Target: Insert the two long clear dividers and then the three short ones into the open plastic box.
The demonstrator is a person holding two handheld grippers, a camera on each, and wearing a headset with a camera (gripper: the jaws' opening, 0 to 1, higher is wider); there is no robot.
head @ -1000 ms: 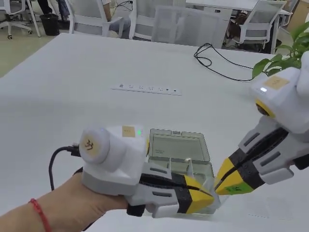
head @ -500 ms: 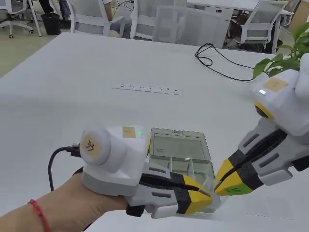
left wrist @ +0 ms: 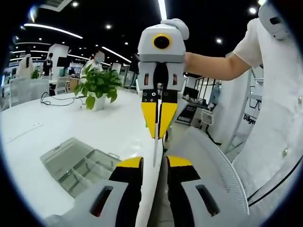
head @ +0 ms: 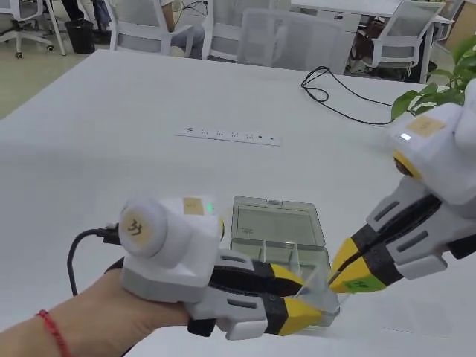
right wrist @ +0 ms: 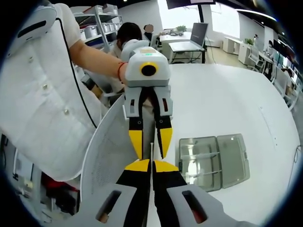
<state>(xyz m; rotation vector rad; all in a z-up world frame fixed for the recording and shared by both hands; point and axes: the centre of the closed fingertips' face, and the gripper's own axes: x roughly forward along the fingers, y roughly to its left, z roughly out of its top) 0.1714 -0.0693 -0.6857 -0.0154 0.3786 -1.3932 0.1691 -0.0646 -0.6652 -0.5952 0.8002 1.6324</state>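
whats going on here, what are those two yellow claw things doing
A person at a white table holds a gripper in each hand. The right gripper is shut on a thin clear divider, while the left gripper has its jaws open on either side of the divider's other end. They meet tip to tip at the near end of the open plastic box. Some fitted dividers stand inside it; the held one is not in yet.

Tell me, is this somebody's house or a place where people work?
Probably an open office: a big white table with a socket strip, swivel chairs behind it, and a potted plant.
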